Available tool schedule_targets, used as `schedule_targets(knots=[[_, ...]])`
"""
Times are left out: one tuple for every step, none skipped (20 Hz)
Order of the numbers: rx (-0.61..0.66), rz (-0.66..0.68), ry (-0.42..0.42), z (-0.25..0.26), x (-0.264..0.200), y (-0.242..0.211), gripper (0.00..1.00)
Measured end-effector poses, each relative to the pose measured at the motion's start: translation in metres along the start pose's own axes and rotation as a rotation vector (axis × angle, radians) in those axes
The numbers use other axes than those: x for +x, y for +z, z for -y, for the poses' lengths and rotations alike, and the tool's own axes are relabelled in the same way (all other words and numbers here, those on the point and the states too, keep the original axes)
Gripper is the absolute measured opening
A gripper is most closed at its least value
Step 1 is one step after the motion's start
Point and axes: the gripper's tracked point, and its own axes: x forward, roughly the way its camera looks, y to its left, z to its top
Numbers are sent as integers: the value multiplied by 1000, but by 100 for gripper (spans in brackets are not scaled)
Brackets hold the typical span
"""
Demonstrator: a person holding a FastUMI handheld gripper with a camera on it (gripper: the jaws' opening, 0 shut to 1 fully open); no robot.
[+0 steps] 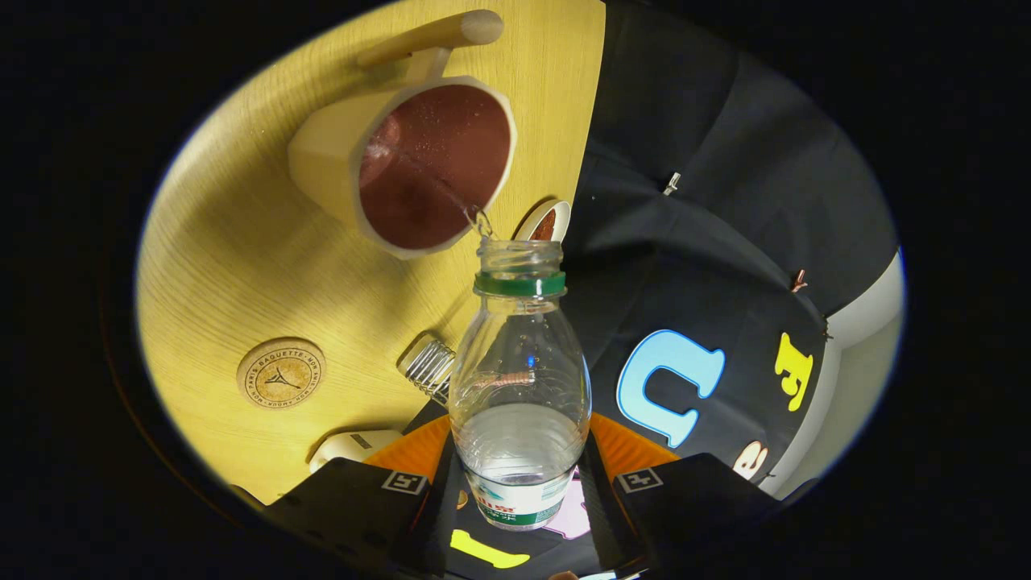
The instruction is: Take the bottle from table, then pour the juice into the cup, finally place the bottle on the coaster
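**A staged recording booth with a household table setting**

This is a booth set up for filming, not a lived-in room. A pale wood-grain tabletop (242, 242) carries a few household things: a cream cup (403, 161) with a wooden handle, and well apart from the cup a round cork coaster (281, 373) with printed lettering. Just past the cup, at the tabletop's edge, a black cloth wall (709, 201) hangs, held by small clips (672, 183). Beyond the cloth, far from the cup, a strip of plain light wall (866, 322) shows. Square tracking markers (404, 482) sit on the claw's fingers, which suits a data-capture rig.
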Motion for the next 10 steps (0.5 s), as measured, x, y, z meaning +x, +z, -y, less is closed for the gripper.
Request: schedule_targets(knots=[[-6,2,-2,1,0,0,70],[-12,4,-3,1,-1,1,70],[-16,5,-4,0,-1,1,70],[-21,6,-4,0,-2,0,70],[-26,7,-6,2,-1,1,70],[-30,9,-7,3,-1,2,70],[-32,11,-7,2,-1,3,70],[-35,13,-9,4,-1,4,70],[-36,13,-10,5,-1,5,70],[-37,14,-11,5,-1,5,70]])
